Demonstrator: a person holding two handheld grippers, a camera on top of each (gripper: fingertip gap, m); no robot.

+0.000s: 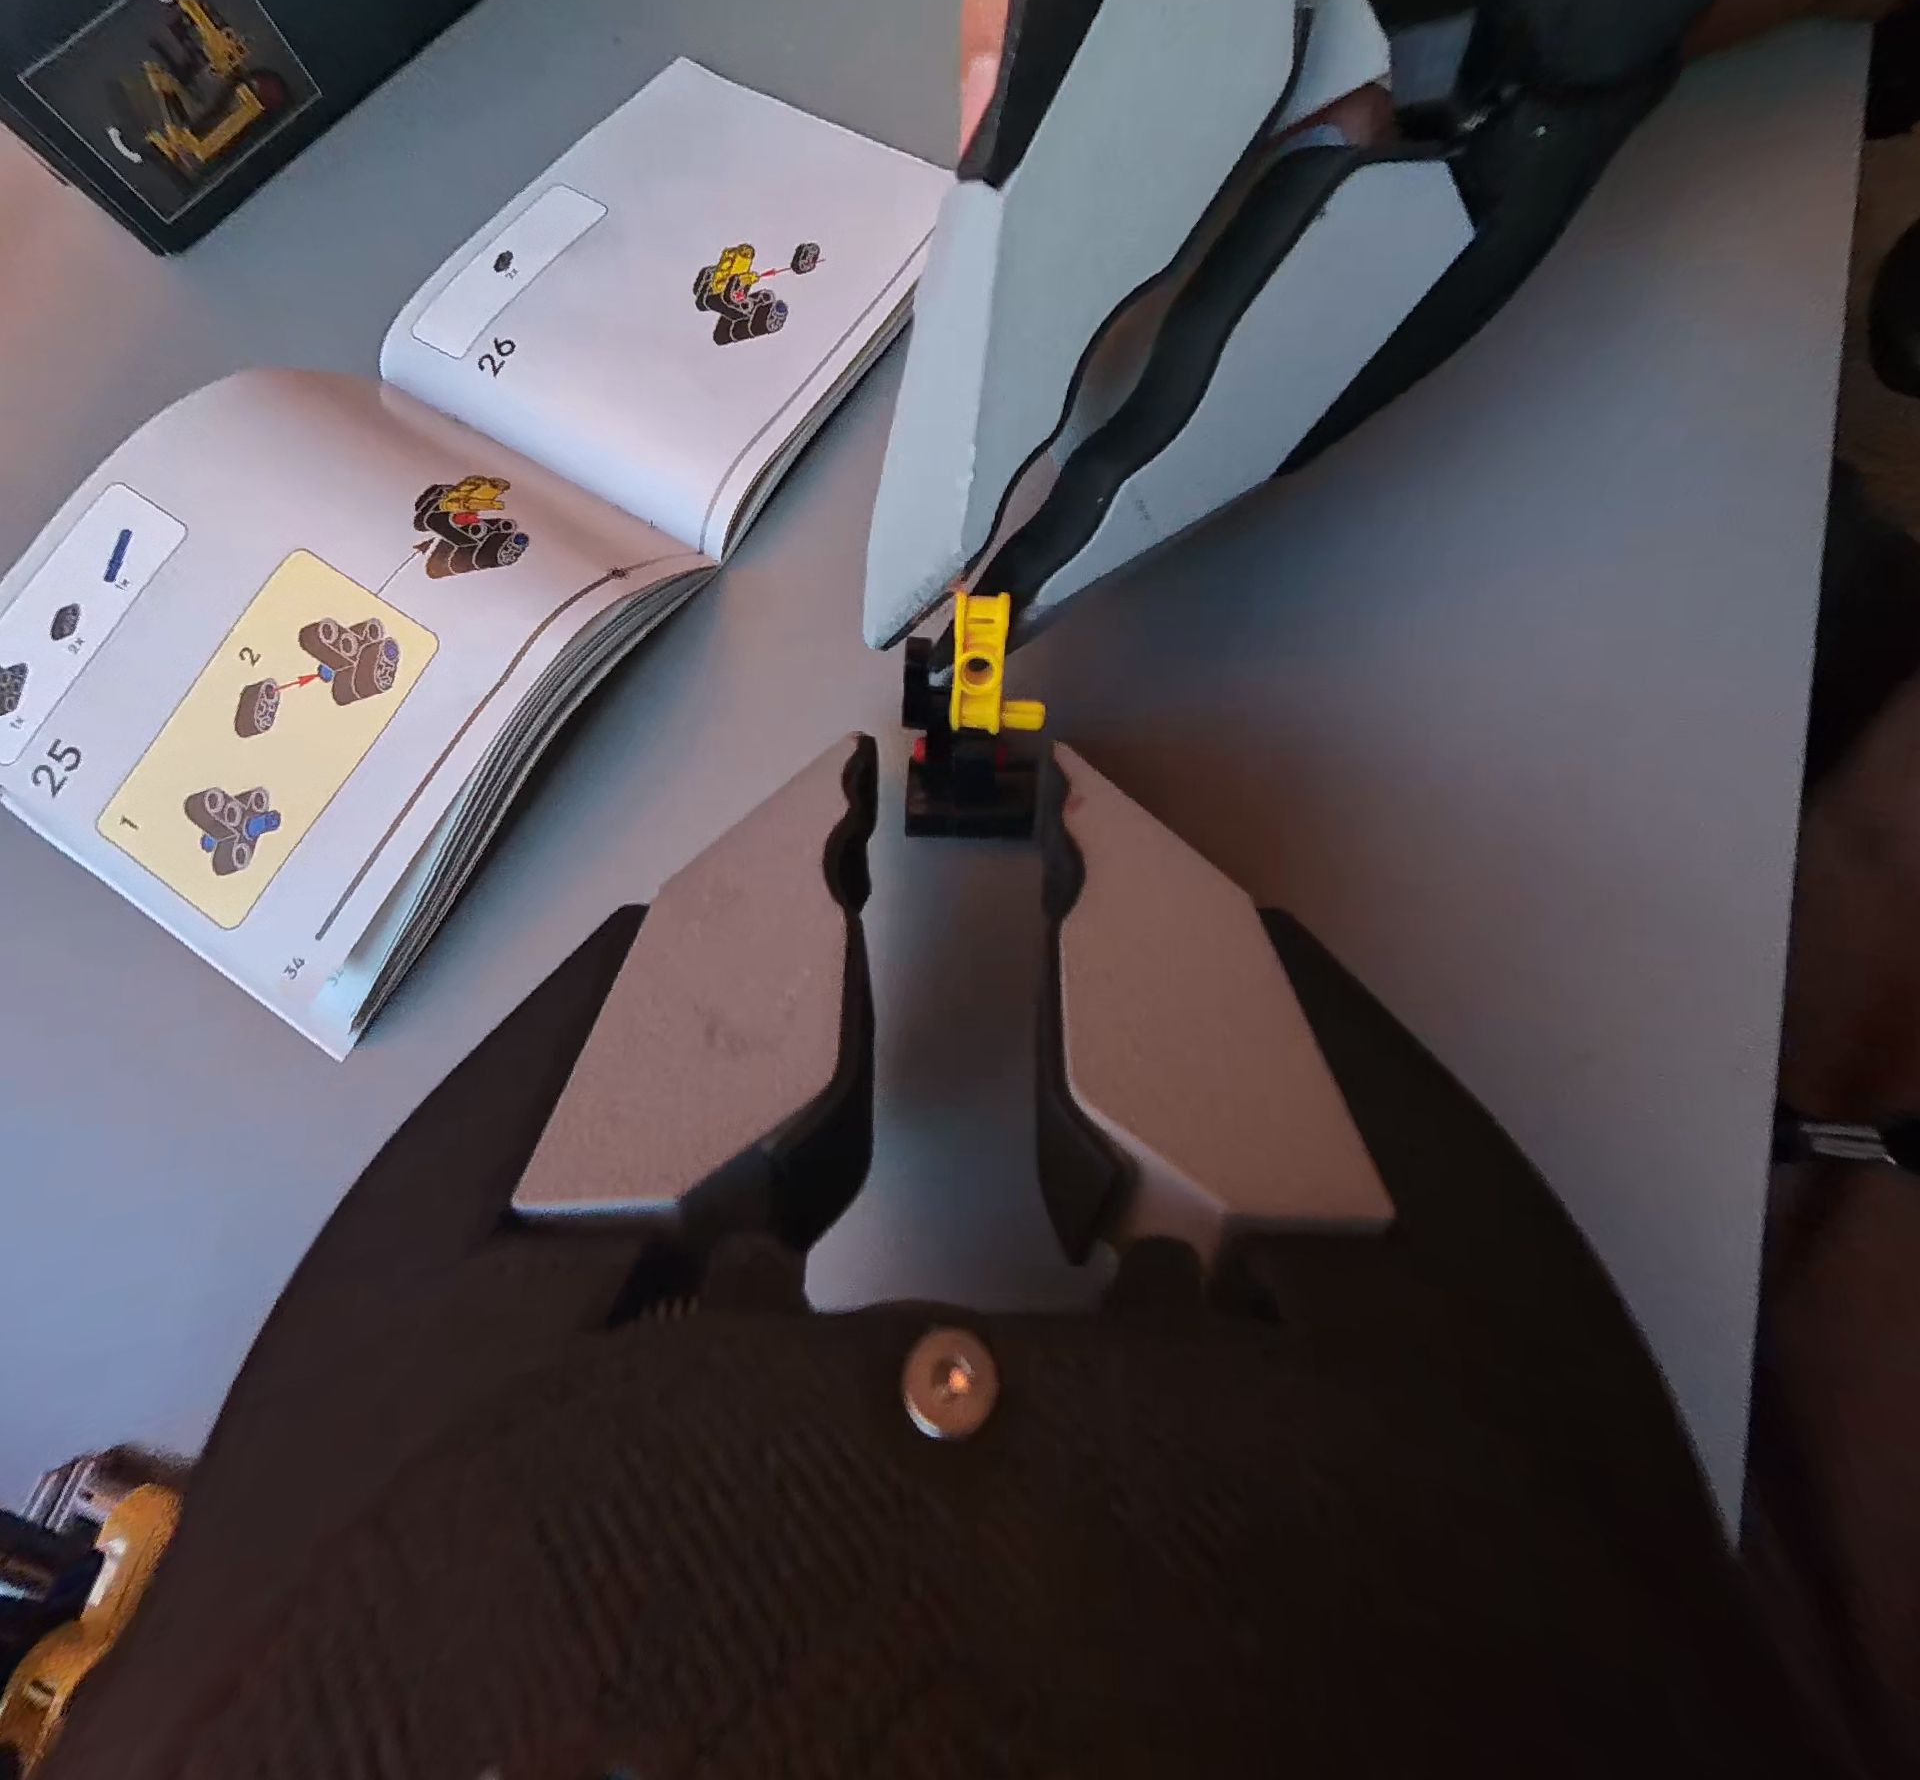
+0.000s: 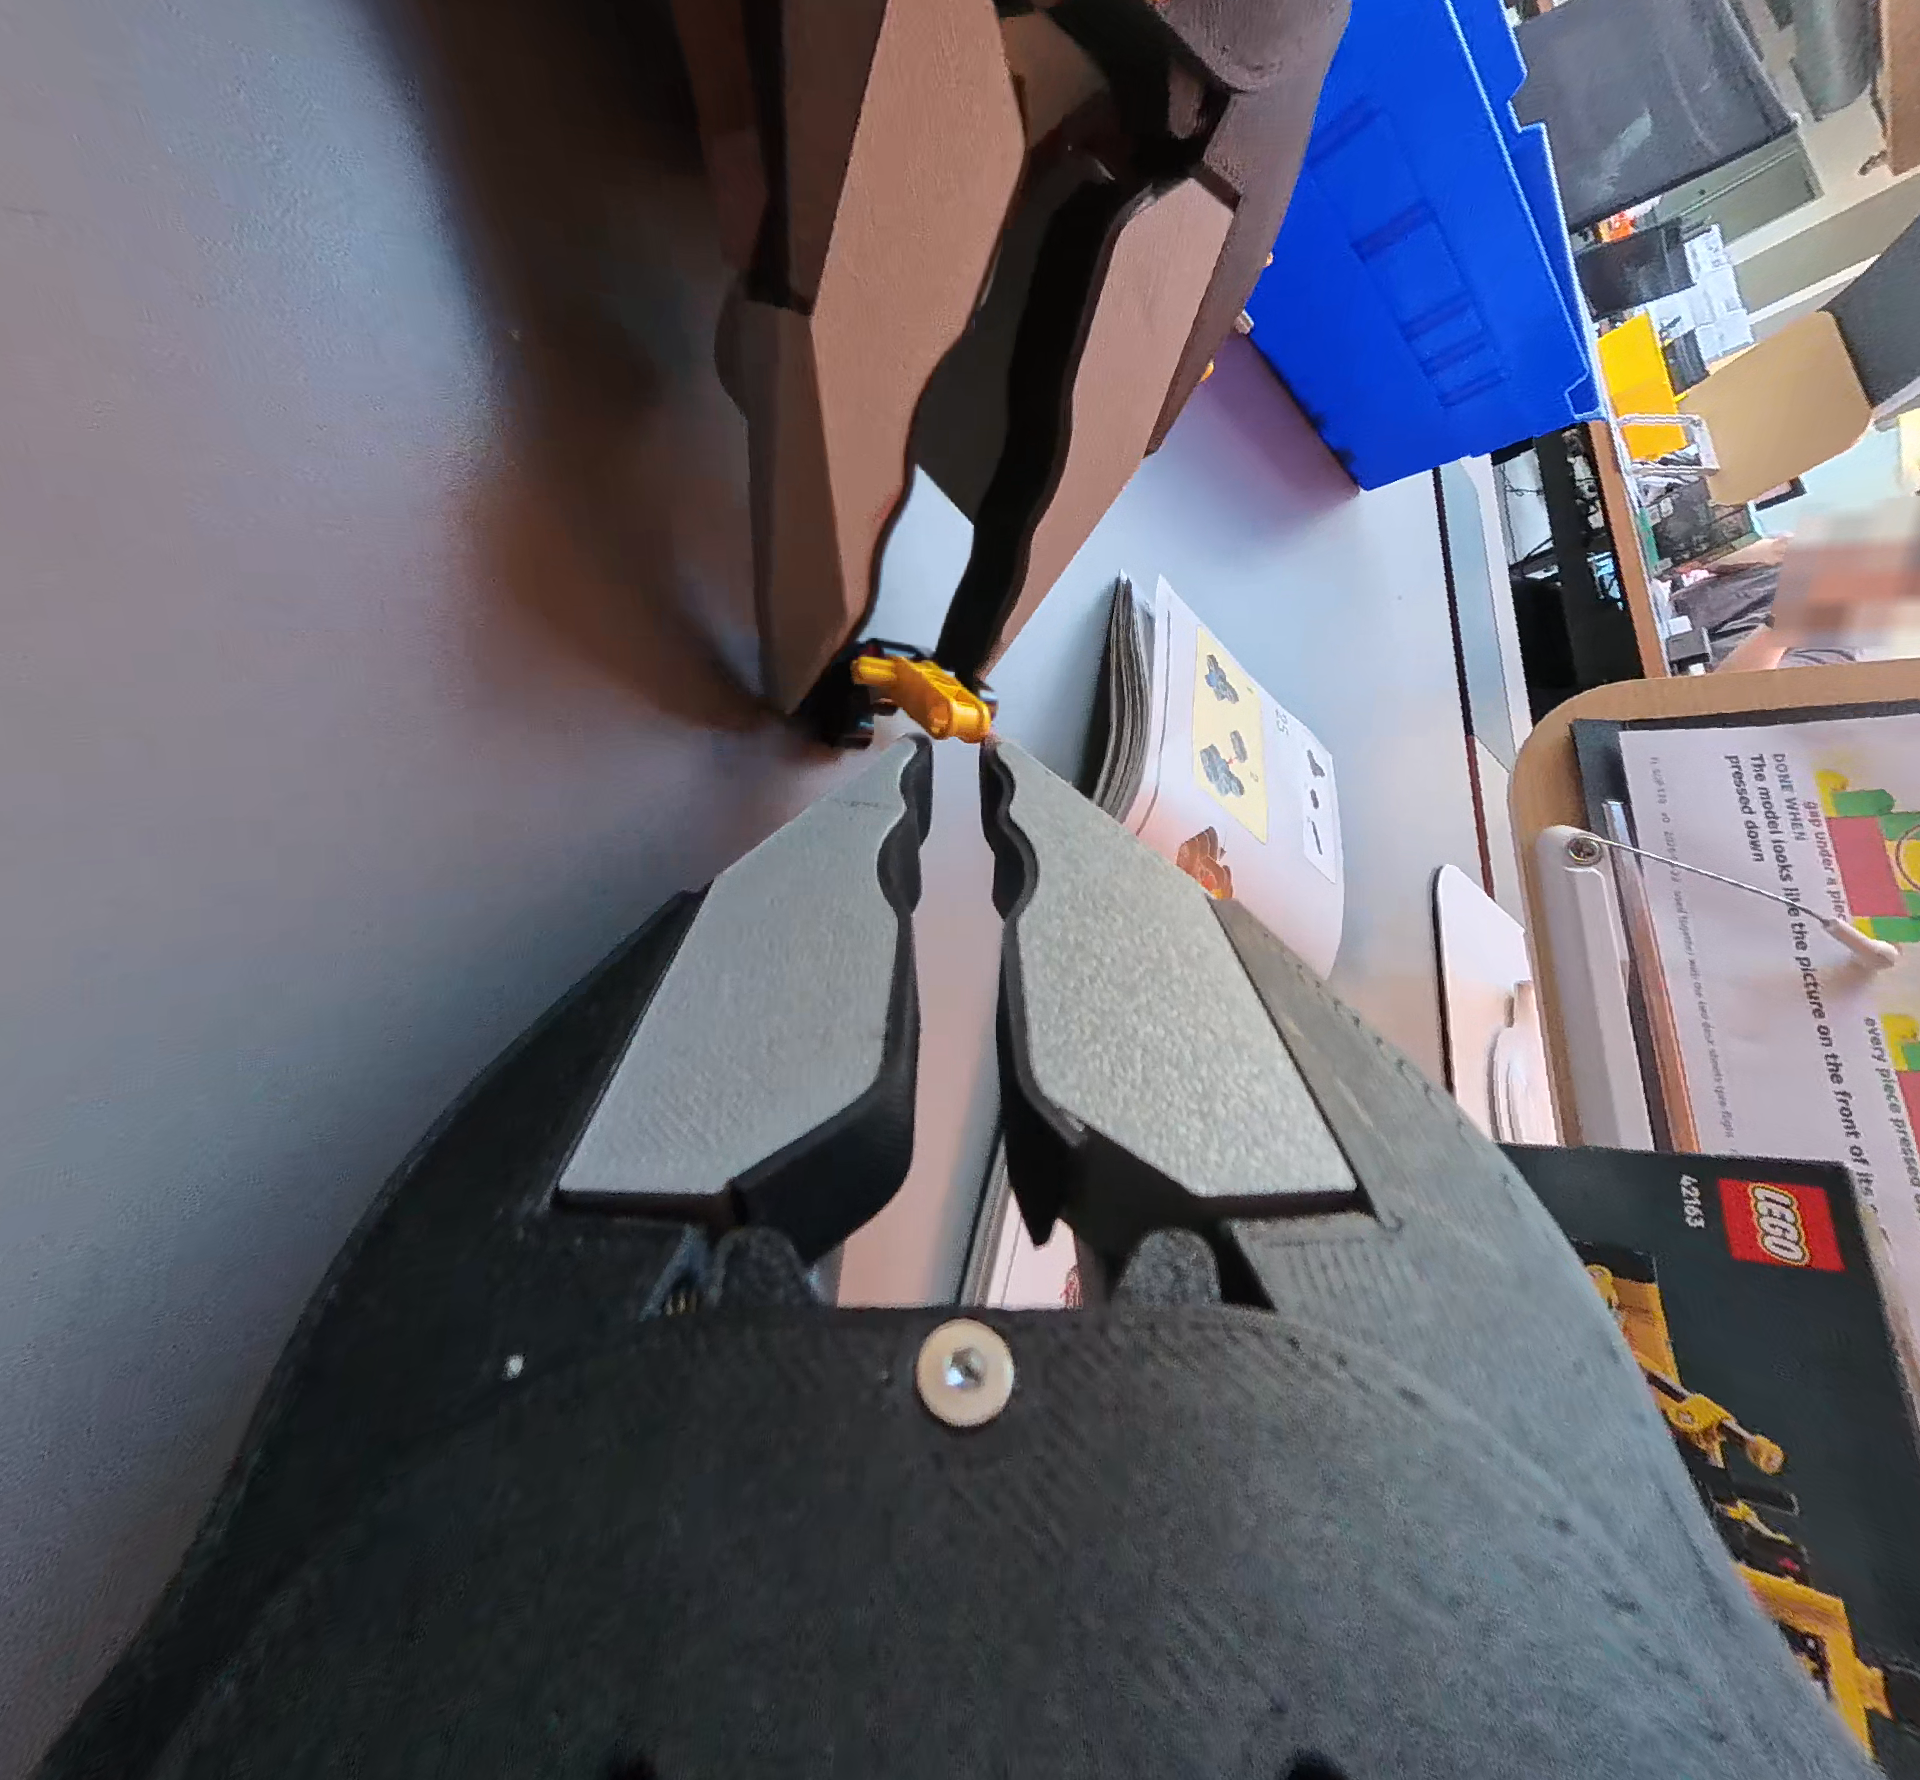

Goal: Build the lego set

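Small lego assembly [image 1: 971,754], black base w/ a yellow connector [image 1: 982,665] on top, sits on the grey counter [image 1: 1403,691] just right of the open instruction booklet [image 1: 416,608]. Left gripper [image 1: 961,764] is part open, fingertips either side of the black base; can't tell if they touch it. Right gripper [image 1: 971,603] comes in from the opposite side, fingers nearly closed, tips pinching the top of the yellow connector. Lego box [image 1: 208,37] lies at the counter's far corner, beyond the booklet. Blue crate [image 2: 1434,203] further back.
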